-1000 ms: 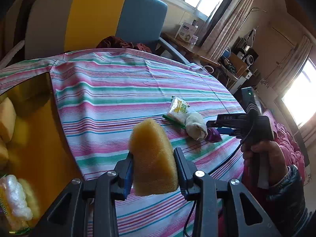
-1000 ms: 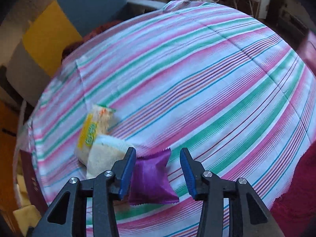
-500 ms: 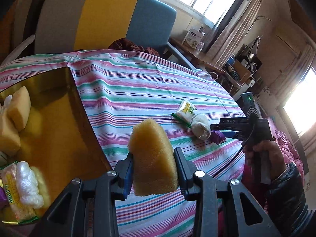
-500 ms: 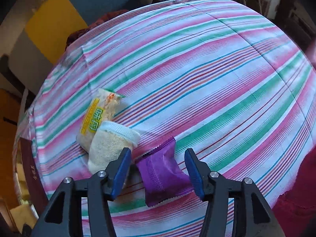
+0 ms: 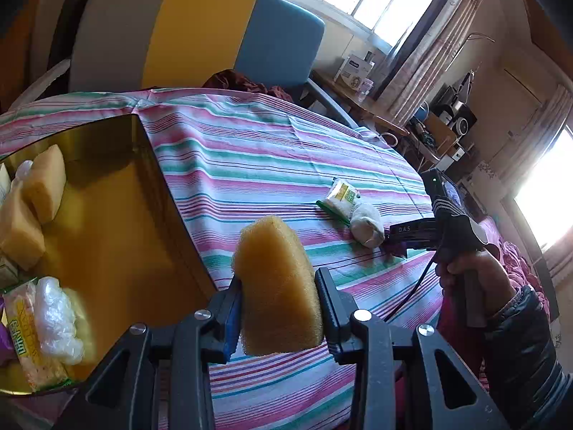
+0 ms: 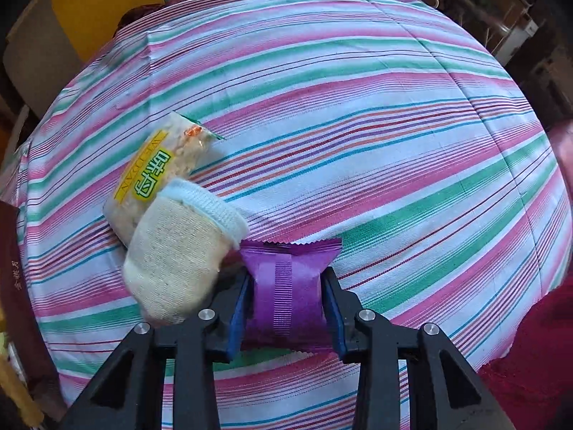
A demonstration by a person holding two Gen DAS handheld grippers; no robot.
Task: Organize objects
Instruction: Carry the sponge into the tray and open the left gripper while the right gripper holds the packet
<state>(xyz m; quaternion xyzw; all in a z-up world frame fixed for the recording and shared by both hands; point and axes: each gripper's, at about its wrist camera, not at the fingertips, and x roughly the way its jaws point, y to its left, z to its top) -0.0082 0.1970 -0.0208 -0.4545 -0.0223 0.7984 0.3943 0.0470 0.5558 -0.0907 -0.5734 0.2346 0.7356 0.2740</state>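
Observation:
My left gripper (image 5: 279, 304) is shut on a yellow sponge (image 5: 277, 283), held above the striped tablecloth just right of the gold tray (image 5: 118, 236). My right gripper (image 6: 286, 308) is shut on a purple snack packet (image 6: 286, 294) at the table's near edge; it also shows in the left wrist view (image 5: 415, 231). A cream sock (image 6: 179, 251) lies touching the packet's left side, partly over a yellow-green snack bag (image 6: 161, 175).
The gold tray holds two sponges (image 5: 28, 208), a crumpled clear wrapper (image 5: 57, 319) and a snack bag (image 5: 25, 337). A grey, yellow and blue chair (image 5: 193, 32) stands behind the table. The tablecloth edge (image 6: 512, 333) drops off at the right.
My right gripper has closed on the purple packet, which was loose between open fingers before. My left gripper has swung left with the sponge, so more of the tray shows.

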